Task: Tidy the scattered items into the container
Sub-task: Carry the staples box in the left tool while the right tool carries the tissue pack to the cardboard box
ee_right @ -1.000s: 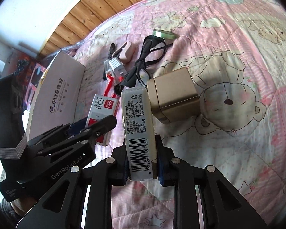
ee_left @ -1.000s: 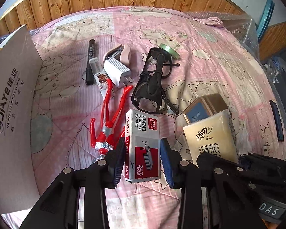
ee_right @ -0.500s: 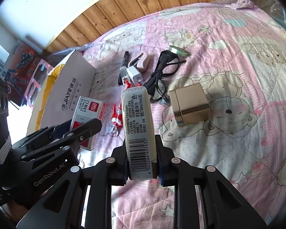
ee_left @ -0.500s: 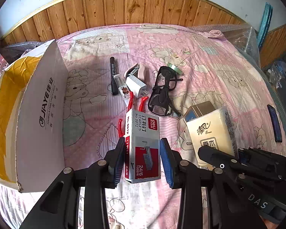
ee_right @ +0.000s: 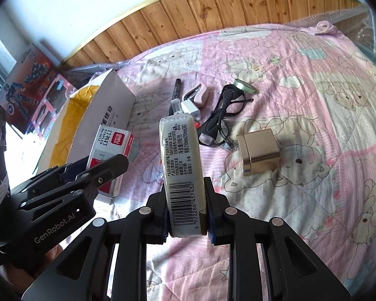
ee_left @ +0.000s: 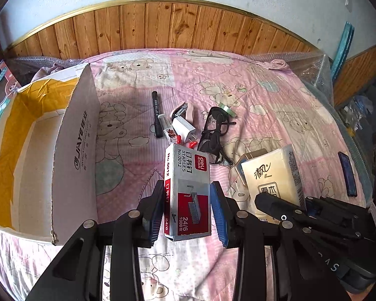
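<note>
boxy card staples pack [ee_left: 188,190] in left gripper [ee_left: 186,215], soft tissue pack [ee_right: 183,175] in right gripper [ee_right: 186,215]

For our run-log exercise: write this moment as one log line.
left gripper: shut on staples box | right gripper: shut on tissue pack | both lifted above bed | cardboard box: open, left

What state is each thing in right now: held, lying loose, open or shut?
Left gripper: shut on grey-red staples box.
Right gripper: shut on pale tissue pack.
White cardboard box: open, nothing visible inside.
Black glasses: folded, lying loose.
Gold square box: shut, lying loose.
Black marker: capped, lying loose.
</note>
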Available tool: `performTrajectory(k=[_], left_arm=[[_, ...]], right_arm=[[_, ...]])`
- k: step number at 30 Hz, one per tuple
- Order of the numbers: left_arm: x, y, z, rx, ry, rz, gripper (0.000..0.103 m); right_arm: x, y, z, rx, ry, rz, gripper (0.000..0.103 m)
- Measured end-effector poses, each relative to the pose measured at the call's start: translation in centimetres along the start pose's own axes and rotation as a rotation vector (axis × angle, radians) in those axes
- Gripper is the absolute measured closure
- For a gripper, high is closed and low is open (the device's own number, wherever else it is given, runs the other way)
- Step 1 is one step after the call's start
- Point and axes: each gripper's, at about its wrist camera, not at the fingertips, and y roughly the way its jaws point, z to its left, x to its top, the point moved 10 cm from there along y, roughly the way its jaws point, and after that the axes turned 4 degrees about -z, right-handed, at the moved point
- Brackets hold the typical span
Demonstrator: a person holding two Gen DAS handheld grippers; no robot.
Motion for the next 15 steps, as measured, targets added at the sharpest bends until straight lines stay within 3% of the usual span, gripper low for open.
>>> performTrajectory(k=[15], left_arm=[[1.6, -3.5, 3.1, -0.016, -0.056, -0.08, 0.066]], right_arm=[[1.4, -0.7, 5.1, 0.013, -0.083, -0.022, 0.078]])
